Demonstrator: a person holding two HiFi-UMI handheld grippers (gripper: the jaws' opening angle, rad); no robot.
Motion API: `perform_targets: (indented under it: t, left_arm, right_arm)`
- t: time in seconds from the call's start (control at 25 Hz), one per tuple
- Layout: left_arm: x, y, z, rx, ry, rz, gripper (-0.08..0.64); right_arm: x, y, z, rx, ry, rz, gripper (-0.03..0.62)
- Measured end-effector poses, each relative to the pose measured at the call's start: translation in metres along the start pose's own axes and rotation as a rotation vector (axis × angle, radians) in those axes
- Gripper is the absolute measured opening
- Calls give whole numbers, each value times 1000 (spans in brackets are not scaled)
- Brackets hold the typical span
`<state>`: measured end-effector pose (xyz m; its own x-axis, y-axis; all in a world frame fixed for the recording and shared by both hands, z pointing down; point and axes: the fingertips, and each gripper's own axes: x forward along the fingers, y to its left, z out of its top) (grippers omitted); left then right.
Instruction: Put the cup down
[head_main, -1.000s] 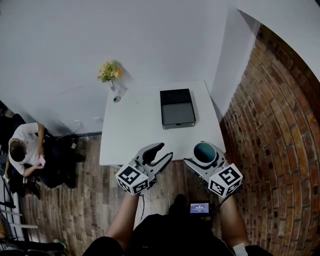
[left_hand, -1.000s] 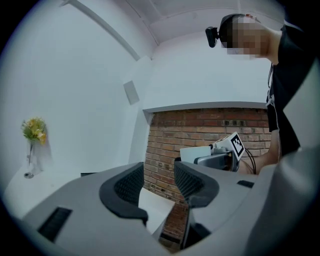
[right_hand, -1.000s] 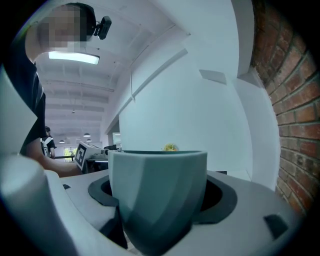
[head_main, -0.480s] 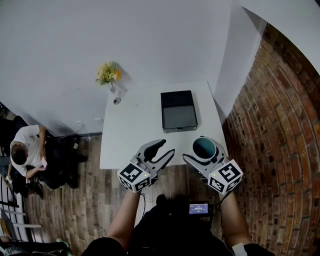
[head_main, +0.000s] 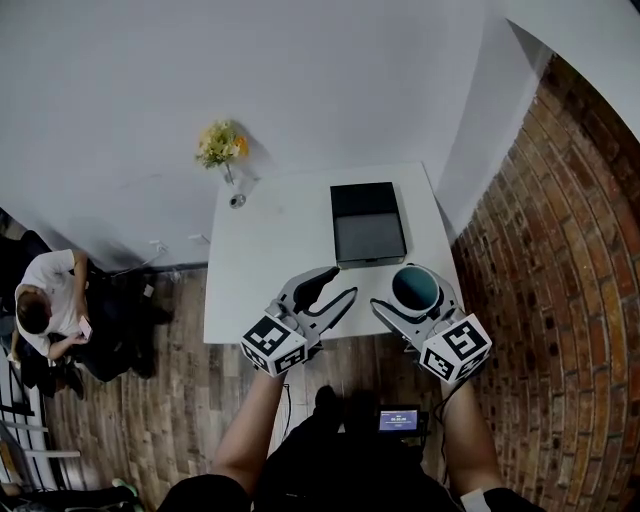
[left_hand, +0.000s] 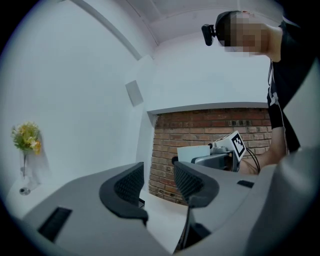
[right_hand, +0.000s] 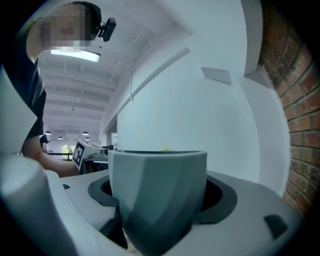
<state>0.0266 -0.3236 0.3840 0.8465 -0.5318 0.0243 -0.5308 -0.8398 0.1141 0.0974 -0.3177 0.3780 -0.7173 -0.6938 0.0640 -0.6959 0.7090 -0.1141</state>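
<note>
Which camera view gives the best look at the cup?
The right gripper view: the cup fills the centre, its pale side wall and rim plain, gripped between the jaws. The head view shows it small from above, with a dark teal inside. The left gripper view catches only a small pale sliver.

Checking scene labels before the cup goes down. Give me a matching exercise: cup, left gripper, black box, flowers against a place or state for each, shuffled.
Things:
1. cup
2. left gripper
3. black box
4. flowers

Places or states:
A. at the far left corner of the table
B. jaws apart, nothing between them
C. lying flat on the table's far right part
D. gripped between the jaws of the right gripper

Pairs: 1-D, 2-B, 3-C, 4-A
</note>
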Motion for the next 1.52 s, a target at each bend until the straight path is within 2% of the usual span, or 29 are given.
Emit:
perform_targets:
  t: [0.64, 1.52]
  left_arm:
    - [34, 51, 4, 0, -8, -18, 187]
    - [75, 152, -26, -39, -15, 53, 187]
  right_arm:
    - [54, -39, 1, -43, 24, 7, 405]
    - [165, -107, -49, -52, 76, 48, 405]
